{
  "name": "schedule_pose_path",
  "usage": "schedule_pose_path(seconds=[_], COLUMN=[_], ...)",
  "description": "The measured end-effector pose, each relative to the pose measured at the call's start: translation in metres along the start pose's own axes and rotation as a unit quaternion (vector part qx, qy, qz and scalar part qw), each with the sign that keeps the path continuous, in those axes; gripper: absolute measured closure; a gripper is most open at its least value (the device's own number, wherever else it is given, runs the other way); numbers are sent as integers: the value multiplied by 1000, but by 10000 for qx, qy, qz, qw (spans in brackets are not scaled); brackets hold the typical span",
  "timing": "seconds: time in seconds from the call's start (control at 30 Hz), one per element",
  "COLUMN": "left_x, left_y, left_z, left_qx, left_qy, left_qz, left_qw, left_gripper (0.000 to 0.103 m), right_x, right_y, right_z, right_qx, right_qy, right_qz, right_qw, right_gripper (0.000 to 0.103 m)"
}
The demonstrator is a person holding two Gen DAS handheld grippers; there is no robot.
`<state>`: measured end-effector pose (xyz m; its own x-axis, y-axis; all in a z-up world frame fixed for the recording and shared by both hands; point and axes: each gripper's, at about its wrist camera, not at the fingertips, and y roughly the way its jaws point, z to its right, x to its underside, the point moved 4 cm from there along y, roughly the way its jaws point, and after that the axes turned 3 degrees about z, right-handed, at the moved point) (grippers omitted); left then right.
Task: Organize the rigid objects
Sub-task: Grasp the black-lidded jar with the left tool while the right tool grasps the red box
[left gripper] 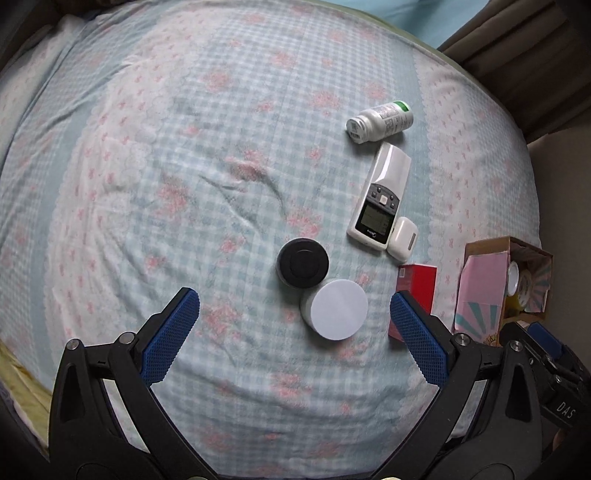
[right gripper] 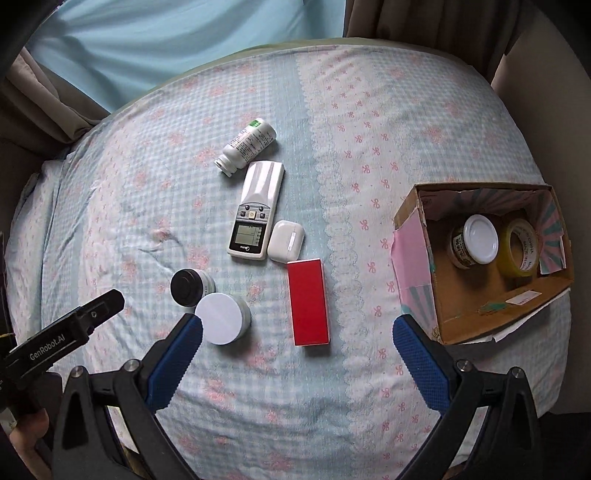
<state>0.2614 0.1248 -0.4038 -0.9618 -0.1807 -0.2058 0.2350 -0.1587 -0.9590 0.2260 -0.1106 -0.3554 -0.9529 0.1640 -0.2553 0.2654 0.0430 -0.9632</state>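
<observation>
Loose items lie on the bed: a white pill bottle point(left gripper: 380, 121) point(right gripper: 246, 147) on its side, a white remote point(left gripper: 380, 195) point(right gripper: 256, 210), a white earbud case point(left gripper: 402, 240) point(right gripper: 286, 241), a red box point(left gripper: 415, 291) point(right gripper: 308, 302), a black-lidded jar point(left gripper: 303, 263) point(right gripper: 188, 287) and a white-lidded jar point(left gripper: 338, 308) point(right gripper: 223, 323) touching it. My left gripper point(left gripper: 293, 328) is open and empty, above the white-lidded jar. My right gripper point(right gripper: 297, 350) is open and empty, above the near end of the red box.
An open cardboard box point(right gripper: 410, 218) point(left gripper: 480, 254) sits at the bed's right edge, holding a white-lidded jar point(right gripper: 476, 240) and a yellow tape roll point(right gripper: 519, 247). Curtains point(right gripper: 424, 18) hang behind the bed. The left gripper's body point(right gripper: 66, 338) shows in the right wrist view.
</observation>
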Motion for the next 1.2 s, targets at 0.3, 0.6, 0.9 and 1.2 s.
schedule_pose_path(seconds=[0.3,0.6,0.9,1.2], left_x=[1,5,14,8], left_y=[80,131,152,160], left_z=[-3,1,11,40], left_qx=[-92,-268,-455,-470], left_qy=[-500,-586,-268,36], left_qz=[-204,-316,-310,-169], left_qw=[9985,9974,9981,9987], left_gripper=[3,5,31,50], right_x=[-4,7,22,34], right_y=[73,141,171,179], right_z=[0,11,10,5], right_qx=[313,452,724,734], right_qy=[78,214,42,-51], right_qz=[-350,-745,-930,-1020], right_qw=[9989,9960,9930,9921], right_gripper=[0,7,29,48])
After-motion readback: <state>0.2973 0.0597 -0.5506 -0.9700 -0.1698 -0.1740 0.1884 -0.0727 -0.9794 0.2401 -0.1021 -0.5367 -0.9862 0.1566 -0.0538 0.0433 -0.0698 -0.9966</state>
